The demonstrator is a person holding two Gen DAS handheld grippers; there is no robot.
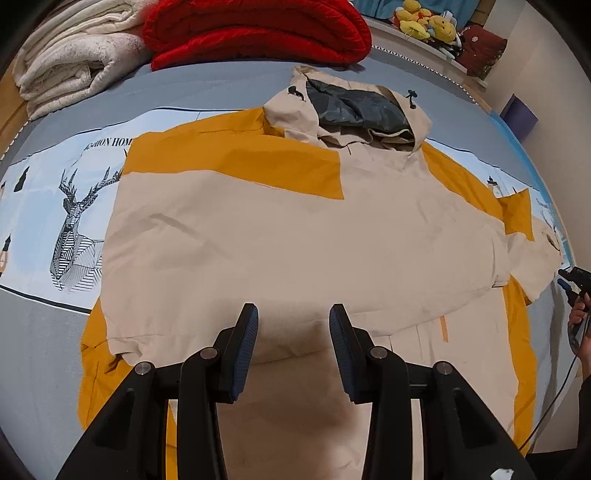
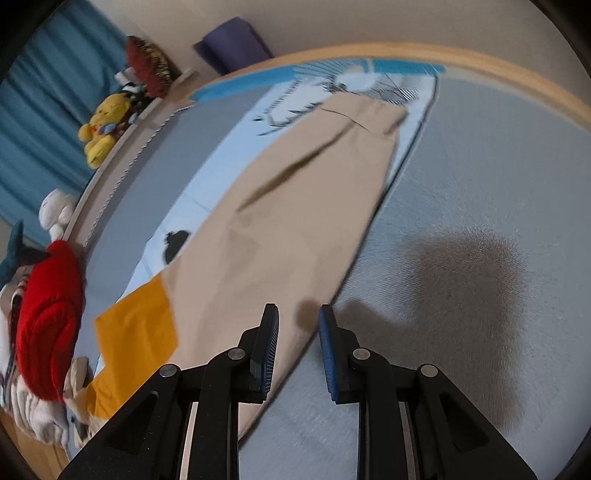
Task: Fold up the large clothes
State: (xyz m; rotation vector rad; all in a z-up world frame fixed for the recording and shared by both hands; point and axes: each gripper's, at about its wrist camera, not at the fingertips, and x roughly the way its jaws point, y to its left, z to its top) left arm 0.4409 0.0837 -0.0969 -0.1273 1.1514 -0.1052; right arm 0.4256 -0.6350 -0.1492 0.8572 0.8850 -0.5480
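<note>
A beige and mustard hooded jacket [image 1: 295,229] lies flat on the bed with its hood [image 1: 354,107] at the far side. One sleeve is folded across the body. My left gripper [image 1: 293,317] hovers over the jacket's near part, open, with nothing between its fingers. In the right wrist view the other beige sleeve [image 2: 314,192] stretches away across the sheet, and its mustard shoulder patch [image 2: 136,328] is at the left. My right gripper [image 2: 297,314] hangs open above that sleeve's near edge. One finger is over the cloth, the other over the grey sheet, and it grips nothing.
The bed has a grey sheet [image 2: 461,184] with a pale blue deer-print band [image 1: 70,221]. A red blanket [image 1: 258,33] and a white blanket [image 1: 74,62] are stacked at the far side. Plush toys [image 1: 424,22] sit on the ledge. A person's hand [image 1: 578,321] shows at the right edge.
</note>
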